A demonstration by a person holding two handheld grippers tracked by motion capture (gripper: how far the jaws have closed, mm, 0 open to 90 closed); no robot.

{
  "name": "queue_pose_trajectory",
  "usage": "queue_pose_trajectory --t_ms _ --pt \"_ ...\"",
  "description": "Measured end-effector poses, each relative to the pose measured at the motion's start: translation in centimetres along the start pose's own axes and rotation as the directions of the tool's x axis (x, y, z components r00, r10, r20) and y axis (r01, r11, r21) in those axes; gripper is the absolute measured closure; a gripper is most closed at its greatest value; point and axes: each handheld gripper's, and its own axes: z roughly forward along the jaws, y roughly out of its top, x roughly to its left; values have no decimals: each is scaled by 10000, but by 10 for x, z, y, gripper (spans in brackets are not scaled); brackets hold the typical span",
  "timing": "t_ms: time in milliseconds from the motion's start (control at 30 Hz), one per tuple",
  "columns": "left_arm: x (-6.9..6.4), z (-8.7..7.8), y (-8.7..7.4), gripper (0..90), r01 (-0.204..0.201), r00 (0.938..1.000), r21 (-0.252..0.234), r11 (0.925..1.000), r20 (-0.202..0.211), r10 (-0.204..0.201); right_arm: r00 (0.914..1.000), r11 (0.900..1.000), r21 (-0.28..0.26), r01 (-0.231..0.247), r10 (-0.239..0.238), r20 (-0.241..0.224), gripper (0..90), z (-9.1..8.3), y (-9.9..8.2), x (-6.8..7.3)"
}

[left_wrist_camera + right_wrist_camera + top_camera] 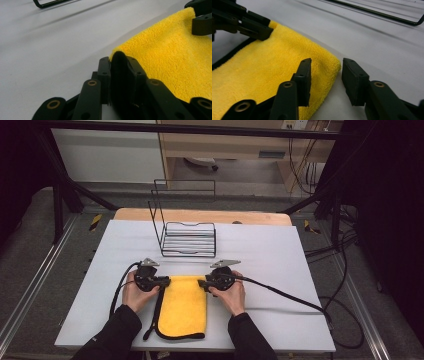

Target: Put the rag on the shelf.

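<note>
While one fluffy yellow cloth [183, 306], folded with a black-trimmed edge, is lying on the white table [260, 255] near the person's side, the left gripper [164, 281] is pinching its far left corner, jaws pressed together on the pile. The right gripper [202, 283] is sitting spread at the far right corner. One black wire rack [186, 237] is standing behind.

White table top [270, 255] on a wooden board showing along its far edge; black wire rack [188, 239] standing toward the far middle; folded yellow cloth [183, 307] with black trim lying flat near the front edge, well apart from the rack
</note>
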Motion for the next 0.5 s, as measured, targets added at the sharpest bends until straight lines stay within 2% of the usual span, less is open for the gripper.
queue_pose_trajectory --t_ms 200,367,500 --pt "0 0 0 743 -32 10000 -18 10000 12 32 9999 9998 165 -101 102 -26 689 4 -2 1" --pt "0 0 0 737 -113 9999 -2 9999 -15 113 9990 9989 207 -416 418 -124 767 5 -3 3" --pt "0 0 -1 727 -403 9992 -40 9992 -30 403 9976 9974 265 -669 673 -140 807 5 -2 3"
